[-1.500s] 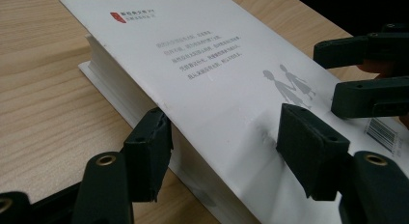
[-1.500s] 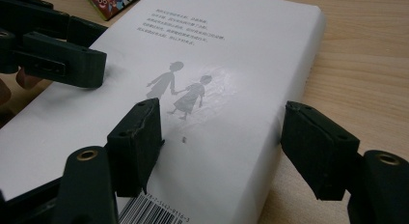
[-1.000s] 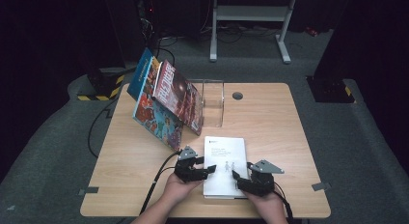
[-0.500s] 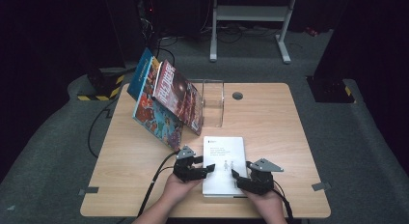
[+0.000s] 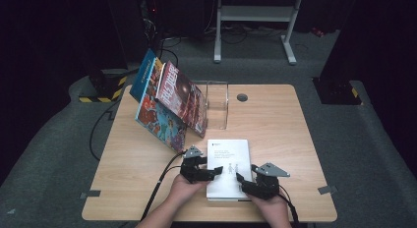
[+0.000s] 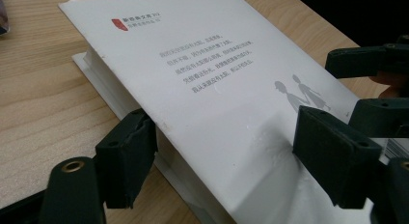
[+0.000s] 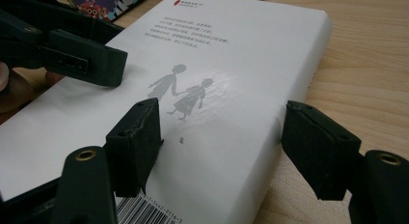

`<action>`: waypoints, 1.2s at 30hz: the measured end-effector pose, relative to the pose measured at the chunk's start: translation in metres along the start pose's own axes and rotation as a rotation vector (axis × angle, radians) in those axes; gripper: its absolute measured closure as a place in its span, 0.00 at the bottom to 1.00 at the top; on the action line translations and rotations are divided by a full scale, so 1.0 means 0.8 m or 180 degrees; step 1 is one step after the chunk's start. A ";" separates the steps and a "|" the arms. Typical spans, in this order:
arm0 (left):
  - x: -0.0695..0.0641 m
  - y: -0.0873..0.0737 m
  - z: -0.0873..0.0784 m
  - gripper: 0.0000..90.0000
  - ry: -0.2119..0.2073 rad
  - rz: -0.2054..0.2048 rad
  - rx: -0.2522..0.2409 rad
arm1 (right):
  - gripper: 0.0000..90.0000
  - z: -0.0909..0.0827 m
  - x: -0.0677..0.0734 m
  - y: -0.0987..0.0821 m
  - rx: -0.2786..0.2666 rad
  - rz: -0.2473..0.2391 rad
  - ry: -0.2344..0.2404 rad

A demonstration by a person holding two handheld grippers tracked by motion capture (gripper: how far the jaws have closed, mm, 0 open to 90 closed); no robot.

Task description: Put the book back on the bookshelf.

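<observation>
A thick white book (image 5: 228, 159) lies flat near the table's front edge, back cover up, with small print and two grey figures on it. My left gripper (image 5: 212, 171) reaches in from its left side. In the left gripper view the jaws (image 6: 224, 127) straddle that edge, one pad by the pages and one over the cover. They have just been opening and do not clamp. My right gripper (image 5: 242, 181) sits at the book's near right corner. In the right gripper view (image 7: 222, 118) one pad presses on the cover and the other on the spine.
Several colourful books (image 5: 167, 102) lean against a clear acrylic stand (image 5: 218, 102) at the back left of the wooden table (image 5: 275, 125). A round cable hole (image 5: 242, 97) lies behind the stand. A metal frame (image 5: 255, 21) stands on the floor beyond the table.
The left gripper's jaws stand a little wider around the book's left edge than before. The book, the right gripper and both hands stay where they were.
</observation>
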State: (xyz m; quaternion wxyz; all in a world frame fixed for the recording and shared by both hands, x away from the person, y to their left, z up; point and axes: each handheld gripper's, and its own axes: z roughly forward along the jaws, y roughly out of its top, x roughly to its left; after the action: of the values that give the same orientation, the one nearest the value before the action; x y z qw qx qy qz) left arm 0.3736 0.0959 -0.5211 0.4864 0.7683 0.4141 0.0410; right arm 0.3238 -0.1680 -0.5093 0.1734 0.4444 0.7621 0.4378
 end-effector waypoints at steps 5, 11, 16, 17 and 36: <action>-0.003 0.000 -0.001 0.25 0.0011 -0.0016 0.0013 | 0.34 -0.001 0.000 -0.001 -0.0006 -0.0025 -0.0007; 0.001 0.001 -0.005 0.31 -0.0017 0.0008 0.0020 | 0.34 -0.001 0.001 0.000 0.0007 -0.0013 -0.0016; 0.003 0.003 -0.005 0.32 -0.0021 0.0033 0.0055 | 0.35 -0.001 0.002 -0.001 0.0006 -0.0006 -0.0029; 0.003 0.003 -0.005 0.32 -0.0024 0.0027 0.0059 | 0.35 -0.001 0.002 -0.001 0.0002 -0.0005 -0.0031; -0.001 0.002 -0.014 0.43 0.0061 0.0132 -0.0062 | 0.35 -0.002 0.003 -0.001 -0.0014 -0.0016 -0.0043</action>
State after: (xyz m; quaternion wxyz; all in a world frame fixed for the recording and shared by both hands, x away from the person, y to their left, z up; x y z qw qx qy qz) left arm 0.3685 0.1029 -0.5137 0.4889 0.7716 0.4022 0.0625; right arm 0.3213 -0.1670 -0.5089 0.1806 0.4449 0.7611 0.4361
